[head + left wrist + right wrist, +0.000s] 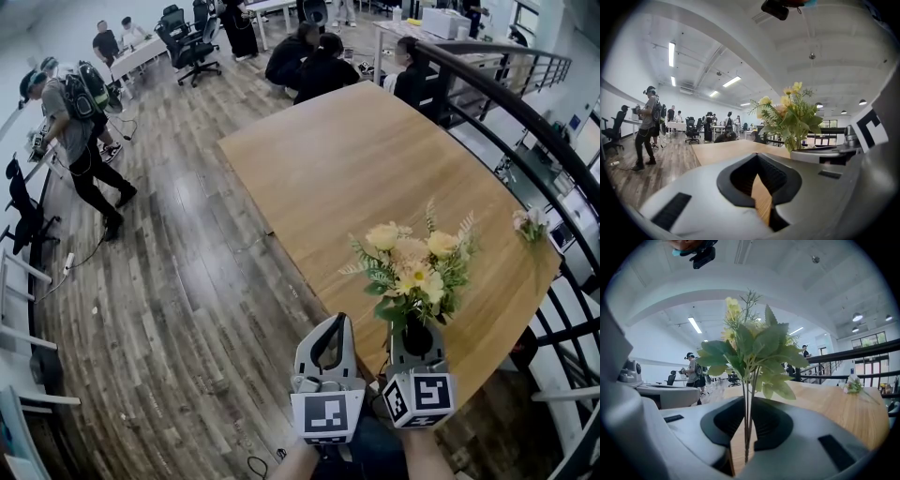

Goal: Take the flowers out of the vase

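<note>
Right tongs (pixel 416 326) are clamped on the thin green stems of the bunch of yellow and cream flowers with green leaves (pixel 412 267). In the right gripper view the stems (pixel 749 418) run straight up through the meeting tips (pixel 750 400) and the blooms (pixel 750 345) stand upright above. The stems' lower ends drop behind the tongs, so what they stand in cannot be told.

Left tongs (pixel 337 320) sit just beside, at 9 o'clock of the right pair. Their tips are together and empty, with only a wedge of wood showing under them in the left gripper view (pixel 757 155). From there the flowers (pixel 790 117) rise at 2 o'clock.

The bunch sits at the 5 o'clock corner of the curved light-wood table (pixel 356 159), close to its near edge. The tabletop is bare toward 11 o'clock. At 3 o'clock, right on the table's edge, lies a small pale pink sprig (pixel 530 223), well apart from the bunch.

A black metal railing (pixel 525 103) hugs the table from 1 to 4 o'clock, so that side is tight. At 9 o'clock the grey-brown plank floor (pixel 187 281) lies wide open. A standing person (pixel 80 141) is off at 10 o'clock, and seated people (pixel 314 61) are at the table's far end, at 12.
</note>
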### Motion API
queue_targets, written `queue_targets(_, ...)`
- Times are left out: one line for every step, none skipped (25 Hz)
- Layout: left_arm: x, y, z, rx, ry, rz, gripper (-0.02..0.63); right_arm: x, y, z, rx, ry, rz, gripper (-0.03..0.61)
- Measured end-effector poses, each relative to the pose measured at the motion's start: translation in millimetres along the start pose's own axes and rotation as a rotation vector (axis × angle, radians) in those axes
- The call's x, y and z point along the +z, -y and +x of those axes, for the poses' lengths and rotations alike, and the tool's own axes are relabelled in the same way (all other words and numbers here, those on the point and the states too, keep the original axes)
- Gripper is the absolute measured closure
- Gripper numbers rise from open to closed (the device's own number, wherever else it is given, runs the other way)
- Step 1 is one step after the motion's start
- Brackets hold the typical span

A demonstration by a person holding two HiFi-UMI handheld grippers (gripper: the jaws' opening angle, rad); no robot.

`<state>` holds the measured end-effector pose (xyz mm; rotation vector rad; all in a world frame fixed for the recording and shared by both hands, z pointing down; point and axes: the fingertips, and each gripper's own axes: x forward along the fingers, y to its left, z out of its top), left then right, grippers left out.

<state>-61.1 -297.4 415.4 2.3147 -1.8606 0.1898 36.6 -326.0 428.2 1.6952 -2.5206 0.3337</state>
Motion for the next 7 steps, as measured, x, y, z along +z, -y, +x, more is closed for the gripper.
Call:
queue_targets(-0.5,0.1,-0.3,0.000,0.001,0.001,0.600,-0.4,-0.1,-0.1,0.001,0.002,0.001,0.514)
queue_targets(-0.4,0.1,-0.3,-0.001,0.007,0.005,0.600,-1.0,0.0,-0.2,0.002,0.004,0.002,0.514)
queue_targets(0.7,0.0,-0.1,0.000,0.020,0.011,0.600,-1.1,-0.1,-0.2,0.002,0.006,0.004,0.514)
queue_targets(1.9,-0.2,0.0,0.001,0.028,0.014,0.600,-0.7,-0.2,-0.2,0.003,0.007,0.004,0.514)
queue_targets(2.8,-0.1,-0.2,0.002,0.027,0.012,0.600,0.0,-0.4,-0.2,0.003,0.008,0.005,0.514)
queue_targets(3.4,0.0,-0.5,0.003,0.024,0.009,0.600,1.0,-0.7,-0.2,0.004,0.008,0.005,0.514)
queue_targets(4.1,0.1,-0.8,0.004,0.021,0.006,0.600,2.2,-1.1,-0.2,0.005,0.008,0.005,0.514)
